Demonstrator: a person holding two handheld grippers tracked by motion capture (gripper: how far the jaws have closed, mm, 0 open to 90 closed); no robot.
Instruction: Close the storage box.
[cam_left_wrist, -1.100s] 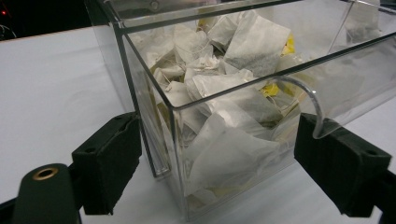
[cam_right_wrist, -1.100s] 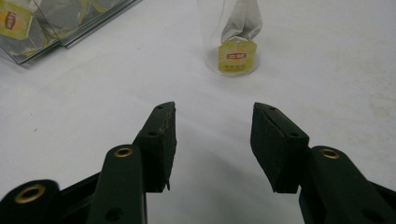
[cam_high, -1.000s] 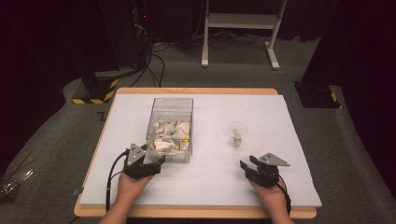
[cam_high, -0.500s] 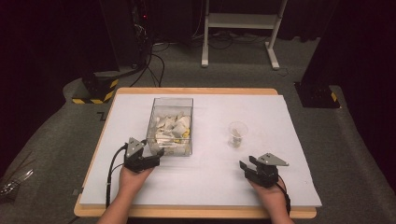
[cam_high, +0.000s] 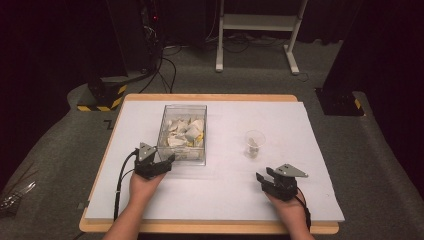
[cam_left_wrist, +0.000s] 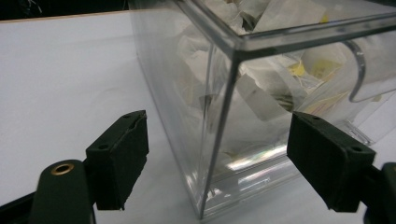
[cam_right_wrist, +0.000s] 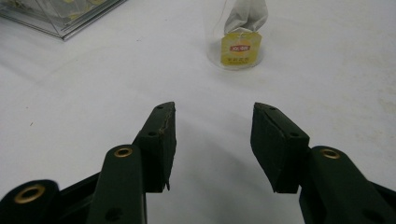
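A clear plastic box (cam_high: 182, 132) full of white and yellow tea bags stands on the white table top left of centre. My left gripper (cam_high: 162, 162) is open at the box's near left corner (cam_left_wrist: 219, 140), with one jaw on each side of that corner. To the right stands a small clear cup (cam_high: 254, 144) with a tea bag and its yellow tag (cam_right_wrist: 241, 46) inside. My right gripper (cam_high: 265, 179) is open and empty, low over the table a short way in front of the cup (cam_right_wrist: 240, 32).
The white sheet (cam_high: 300, 130) covers a wooden table. Beyond its far edge are black cables (cam_high: 160, 65), a yellow-and-black striped block (cam_high: 102, 97) and a white stand's legs (cam_high: 255, 35). A corner of the box (cam_right_wrist: 60, 18) appears at the upper left of the right gripper view.
My left gripper has moved forward and right, closing in on the box's near left corner. My right gripper has stayed almost still.
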